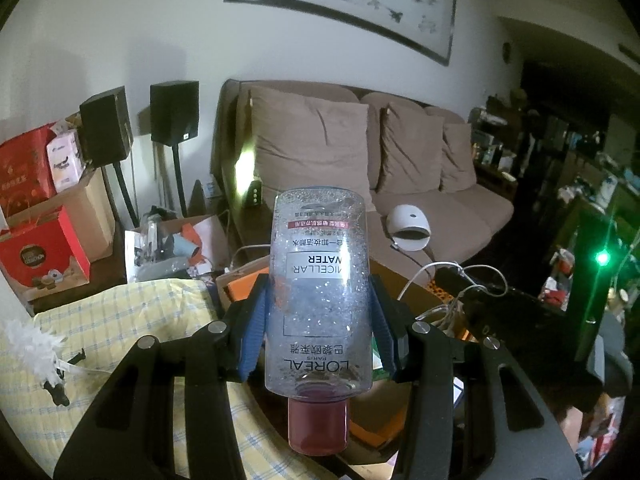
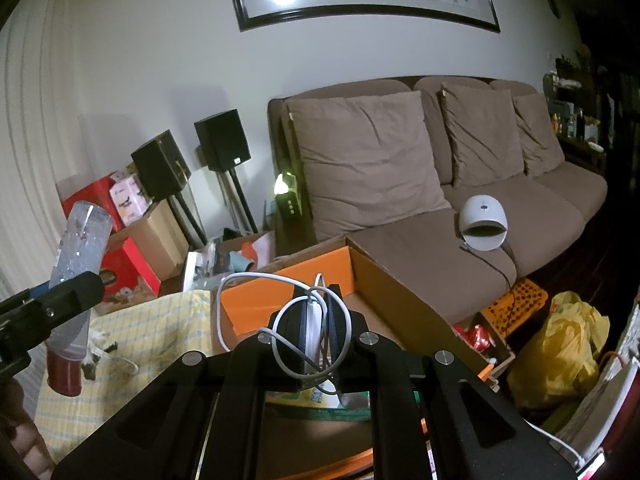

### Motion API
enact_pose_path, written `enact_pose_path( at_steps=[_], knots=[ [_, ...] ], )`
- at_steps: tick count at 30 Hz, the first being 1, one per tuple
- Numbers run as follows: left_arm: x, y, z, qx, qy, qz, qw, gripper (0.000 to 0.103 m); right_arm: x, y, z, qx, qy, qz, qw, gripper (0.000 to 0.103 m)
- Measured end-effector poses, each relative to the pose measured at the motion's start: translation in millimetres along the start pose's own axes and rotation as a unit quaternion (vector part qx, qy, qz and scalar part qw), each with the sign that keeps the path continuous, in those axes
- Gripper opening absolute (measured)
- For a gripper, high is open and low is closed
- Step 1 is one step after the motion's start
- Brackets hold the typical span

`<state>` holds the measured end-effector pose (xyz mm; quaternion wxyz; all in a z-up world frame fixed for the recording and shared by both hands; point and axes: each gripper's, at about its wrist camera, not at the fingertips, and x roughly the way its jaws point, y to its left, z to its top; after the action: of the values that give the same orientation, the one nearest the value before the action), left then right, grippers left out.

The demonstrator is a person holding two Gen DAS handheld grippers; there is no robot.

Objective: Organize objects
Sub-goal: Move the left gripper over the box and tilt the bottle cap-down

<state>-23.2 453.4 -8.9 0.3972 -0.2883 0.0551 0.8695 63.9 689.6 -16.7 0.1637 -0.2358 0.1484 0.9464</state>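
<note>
My left gripper (image 1: 320,312) is shut on a clear micellar water bottle (image 1: 318,292), held upside down with its dark red cap (image 1: 318,426) toward the camera. The blue pads (image 1: 256,328) press on both sides of the bottle. In the right wrist view the same bottle (image 2: 80,248) hangs at the far left above the yellow checked cloth (image 2: 152,328). My right gripper (image 2: 318,312) is shut on a white charger with its coiled white cable (image 2: 288,320), held over an open orange-lined cardboard box (image 2: 288,280).
A brown sofa (image 2: 440,184) with cushions stands behind, a white domed device (image 2: 482,222) on its seat. Two black speakers (image 2: 192,152), red boxes (image 1: 40,248) and cluttered cartons fill the left. A yellow plastic bag (image 2: 560,344) and an orange crate lie on the floor at right.
</note>
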Motion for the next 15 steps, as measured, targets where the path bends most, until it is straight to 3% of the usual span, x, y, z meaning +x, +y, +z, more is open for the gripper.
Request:
enact_pose_path(
  at_steps=[15],
  knots=[
    [26.8,-6.1,-6.7,-0.002,0.024,0.001,0.9997,0.044,2.2,-5.3,-2.3,0.005,0.002,-0.003,1.000,0.010]
  ],
)
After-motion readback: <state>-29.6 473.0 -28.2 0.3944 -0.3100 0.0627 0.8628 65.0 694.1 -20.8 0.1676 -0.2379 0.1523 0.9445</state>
